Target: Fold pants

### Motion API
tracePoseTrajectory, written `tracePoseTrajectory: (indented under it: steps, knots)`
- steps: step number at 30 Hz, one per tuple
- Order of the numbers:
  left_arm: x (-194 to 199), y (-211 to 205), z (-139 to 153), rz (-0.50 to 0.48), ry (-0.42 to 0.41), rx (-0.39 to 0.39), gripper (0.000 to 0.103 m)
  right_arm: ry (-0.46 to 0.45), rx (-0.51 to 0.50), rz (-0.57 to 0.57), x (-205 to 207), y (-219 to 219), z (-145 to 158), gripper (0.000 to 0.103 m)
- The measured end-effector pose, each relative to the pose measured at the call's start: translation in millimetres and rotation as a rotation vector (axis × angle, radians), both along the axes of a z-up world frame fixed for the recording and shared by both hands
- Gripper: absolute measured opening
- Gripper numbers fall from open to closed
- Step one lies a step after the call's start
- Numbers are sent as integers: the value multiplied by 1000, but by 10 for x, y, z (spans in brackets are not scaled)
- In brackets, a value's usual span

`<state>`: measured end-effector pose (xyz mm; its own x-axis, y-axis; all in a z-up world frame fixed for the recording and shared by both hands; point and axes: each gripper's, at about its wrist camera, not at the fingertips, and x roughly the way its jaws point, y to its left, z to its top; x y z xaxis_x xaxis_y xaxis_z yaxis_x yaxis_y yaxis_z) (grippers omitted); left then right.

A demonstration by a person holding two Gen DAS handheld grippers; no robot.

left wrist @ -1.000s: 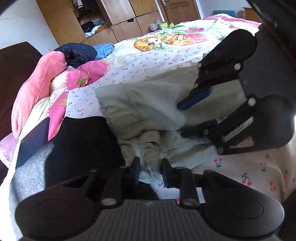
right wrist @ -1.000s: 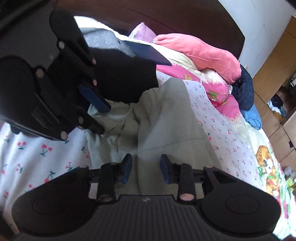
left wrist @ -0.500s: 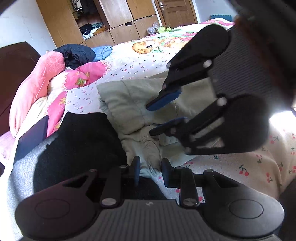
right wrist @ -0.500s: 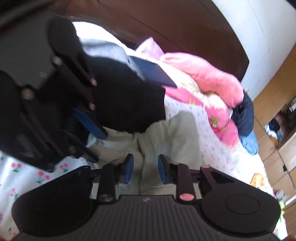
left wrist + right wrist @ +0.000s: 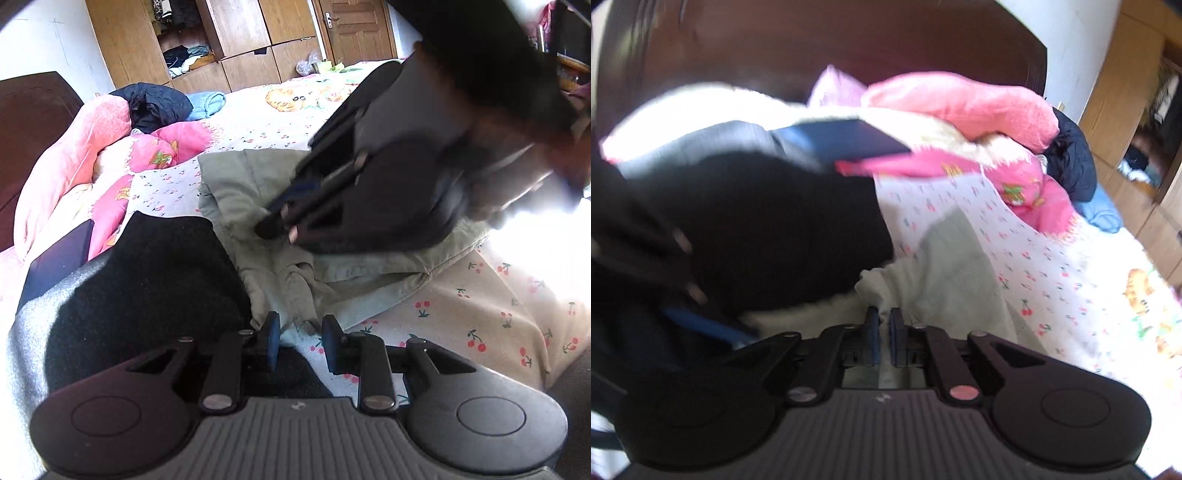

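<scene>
Pale green pants [image 5: 258, 192] lie crumpled on the cherry-print bedsheet [image 5: 480, 317]. My left gripper [image 5: 299, 343] is open, its fingers on either side of a bunched end of the pants, just above the sheet. My right gripper [image 5: 884, 334] has its jaws nearly closed on a fold of the pants [image 5: 960, 273]. In the left wrist view the right gripper [image 5: 273, 225] is blurred and pressed down onto the middle of the pants.
A black and grey garment [image 5: 140, 288] lies left of the pants. Pink bedding [image 5: 74, 162], a dark blue jacket [image 5: 155, 103] and a dark headboard [image 5: 849, 37] are behind. Wooden wardrobes [image 5: 240, 33] stand at the far wall.
My right gripper has moved down onto the pants and closed from open to pinching a fold. My left gripper has stayed open at the bunched end.
</scene>
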<state>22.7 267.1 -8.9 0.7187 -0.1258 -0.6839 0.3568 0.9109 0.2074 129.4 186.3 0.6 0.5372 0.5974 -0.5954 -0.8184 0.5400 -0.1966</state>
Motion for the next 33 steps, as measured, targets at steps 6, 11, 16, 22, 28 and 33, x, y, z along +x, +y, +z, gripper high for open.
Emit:
tracePoseTrajectory:
  steps: [6,11,16,22,28,33]
  knots:
    - [-86,23,17,8,4,-4,41,33,-26,93,-305,-25,-71,5]
    - [-261,-20,122,-8,2,47,42,34,-28,112,-427,-30,-245,12]
    - [-341,-67,357,-11,-25,32,43,155,111,53,-477,-422,24,13]
    - [-96,-451,415,-55,-66,-63,46,207,164,-214,-511,-1442,171,15]
    - [147,-1023,-207,-123,125,65,47,194,176,-640,-209,-2780,263,21]
    - [209,-1210,163,-116,61,41,47,137,190,-936,309,-3604,218,27]
